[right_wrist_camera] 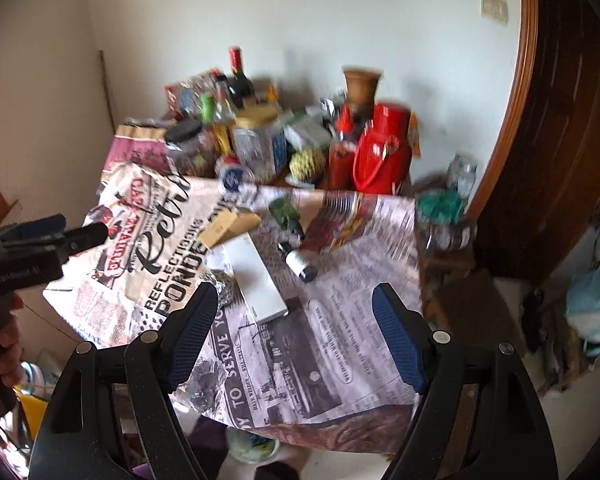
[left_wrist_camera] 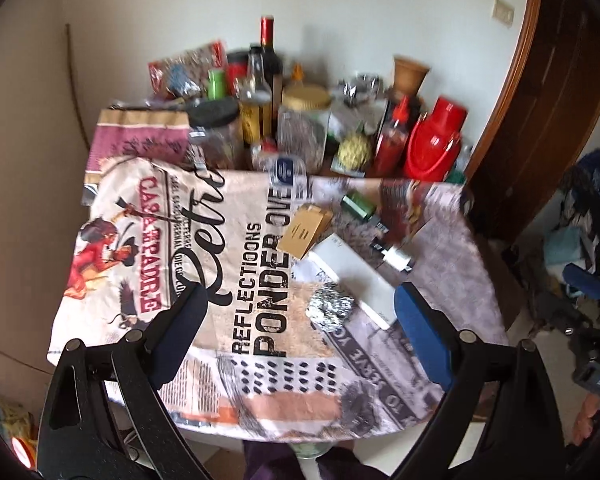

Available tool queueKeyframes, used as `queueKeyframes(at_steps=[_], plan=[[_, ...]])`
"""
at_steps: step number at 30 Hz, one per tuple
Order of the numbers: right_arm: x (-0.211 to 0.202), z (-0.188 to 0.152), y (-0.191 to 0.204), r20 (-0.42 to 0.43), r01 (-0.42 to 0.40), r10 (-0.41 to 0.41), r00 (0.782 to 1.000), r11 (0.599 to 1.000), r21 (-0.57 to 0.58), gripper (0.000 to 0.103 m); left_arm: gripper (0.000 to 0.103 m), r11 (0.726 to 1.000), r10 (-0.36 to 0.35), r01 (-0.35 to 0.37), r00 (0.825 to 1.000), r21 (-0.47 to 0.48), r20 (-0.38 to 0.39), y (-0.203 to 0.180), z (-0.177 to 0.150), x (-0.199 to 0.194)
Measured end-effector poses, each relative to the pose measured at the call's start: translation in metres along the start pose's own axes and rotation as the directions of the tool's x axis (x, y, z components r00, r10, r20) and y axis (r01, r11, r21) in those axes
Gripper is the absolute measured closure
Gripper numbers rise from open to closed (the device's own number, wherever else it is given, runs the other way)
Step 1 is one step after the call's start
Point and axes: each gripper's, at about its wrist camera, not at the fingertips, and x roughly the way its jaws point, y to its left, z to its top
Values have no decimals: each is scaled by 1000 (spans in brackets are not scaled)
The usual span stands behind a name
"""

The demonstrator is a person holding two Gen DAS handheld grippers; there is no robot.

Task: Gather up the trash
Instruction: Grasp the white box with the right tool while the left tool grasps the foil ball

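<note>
A: How far along is the trash collecting?

B: Not started, I judge. The crumpled silver foil ball [left_wrist_camera: 331, 307] lies at the centre of the desk [left_wrist_camera: 140, 216], touching a flat white box [left_wrist_camera: 356, 276] at its two o'clock. A tan cardboard packet [left_wrist_camera: 305, 231] and a small green glass bottle [left_wrist_camera: 358, 205] lie further toward twelve.

A: And the grippers?

B: The left hand-held gripper [left_wrist_camera: 300, 336] stands wide open above the foil, holding nothing. The right hand-held gripper [right_wrist_camera: 292, 336] is wide open and empty too.

A: The surroundings?

B: A newspaper-print cloth covers the desk. Jars, bottles and a red plastic jug [left_wrist_camera: 436, 144] crowd the twelve o'clock edge against a pale wall. A dark wooden door frame [left_wrist_camera: 540, 92] stands at three o'clock.
</note>
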Motion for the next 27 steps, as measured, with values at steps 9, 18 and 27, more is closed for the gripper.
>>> queueKeyframes(at_steps=[9, 18, 27], plan=[[53, 5, -17, -114, 113, -91, 989, 973, 200, 26, 8, 985, -106, 133, 968, 107, -226, 1, 1, 108], [105, 0, -16, -232, 158, -103, 967, 959, 234, 26, 9, 962, -126, 207, 917, 180, -379, -20, -18, 177], [142, -10, -4, -300, 61, 1, 954, 979, 197, 26, 45, 950, -205, 286, 871, 122, -446, -27, -27, 202]])
